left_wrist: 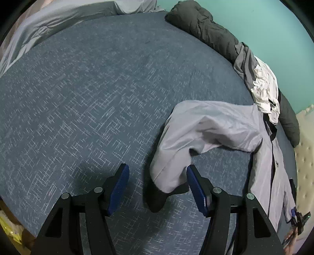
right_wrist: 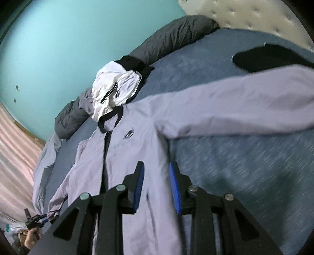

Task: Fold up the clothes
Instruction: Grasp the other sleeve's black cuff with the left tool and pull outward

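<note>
A lavender zip jacket (right_wrist: 137, 149) with black trim lies front up on the blue bed (left_wrist: 88, 98). One sleeve (left_wrist: 206, 125) bends across the sheet, and its cuff end (left_wrist: 168, 176) rests between my left gripper's fingers, close to the right pad (left_wrist: 196, 188). My left gripper (left_wrist: 158, 167) is open, wide apart, gripping nothing. My right gripper (right_wrist: 156, 166) hovers over the jacket's lower front, open with a narrower gap; cloth shows below it, not pinched. The other sleeve (right_wrist: 245, 102) stretches right, blurred. Each view shows the other gripper (left_wrist: 298, 217) (right_wrist: 36, 217) small at its edge.
A crumpled white-and-black garment (right_wrist: 115, 88) and a grey one (left_wrist: 245, 58) lie by the collar. A dark grey rolled duvet (left_wrist: 206, 25) runs along the turquoise wall. A cream tufted headboard (right_wrist: 245, 15) bounds one end. A black cloth (right_wrist: 265, 58) lies beyond the far sleeve.
</note>
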### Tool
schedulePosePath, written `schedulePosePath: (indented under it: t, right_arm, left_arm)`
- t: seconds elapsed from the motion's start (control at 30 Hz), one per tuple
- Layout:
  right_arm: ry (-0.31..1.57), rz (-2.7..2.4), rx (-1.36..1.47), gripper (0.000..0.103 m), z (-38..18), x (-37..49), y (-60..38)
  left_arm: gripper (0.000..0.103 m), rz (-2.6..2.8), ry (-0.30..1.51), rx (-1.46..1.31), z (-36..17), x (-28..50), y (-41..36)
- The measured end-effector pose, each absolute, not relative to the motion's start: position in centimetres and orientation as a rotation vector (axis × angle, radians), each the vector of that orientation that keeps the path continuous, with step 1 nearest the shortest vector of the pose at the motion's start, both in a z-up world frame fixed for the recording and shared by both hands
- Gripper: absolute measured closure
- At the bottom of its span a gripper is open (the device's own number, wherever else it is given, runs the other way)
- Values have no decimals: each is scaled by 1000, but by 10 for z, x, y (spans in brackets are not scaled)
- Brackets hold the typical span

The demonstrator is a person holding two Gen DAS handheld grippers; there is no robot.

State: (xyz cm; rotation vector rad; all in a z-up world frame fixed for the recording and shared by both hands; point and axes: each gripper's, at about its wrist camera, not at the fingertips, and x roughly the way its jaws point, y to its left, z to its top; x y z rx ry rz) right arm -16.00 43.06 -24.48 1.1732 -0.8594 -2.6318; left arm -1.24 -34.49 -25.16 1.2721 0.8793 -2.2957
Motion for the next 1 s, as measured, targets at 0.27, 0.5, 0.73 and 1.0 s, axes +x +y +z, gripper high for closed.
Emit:
schedulePosePath:
  t: [0.27, 0.5, 0.73, 1.0]
  right_arm:
    - [-911, -2599, 1204, 77, -260, -151, 419]
    - [-903, -2612, 1192, 77, -253, -145, 428]
    - [-900, -2612, 1184, 77, -247, -142, 429]
    - [-905, -2600, 1176, 77, -248, -146, 422]
  left_arm:
    - [86, -2444, 722, 1343, -242, -47, -301]
    - [87, -2593, 569, 1492, -248, -95, -225]
    - [72, -2573, 714, 1496, -270, -97, -212]
    - [45, -2537, 739, 1294, -233, -61, -248]
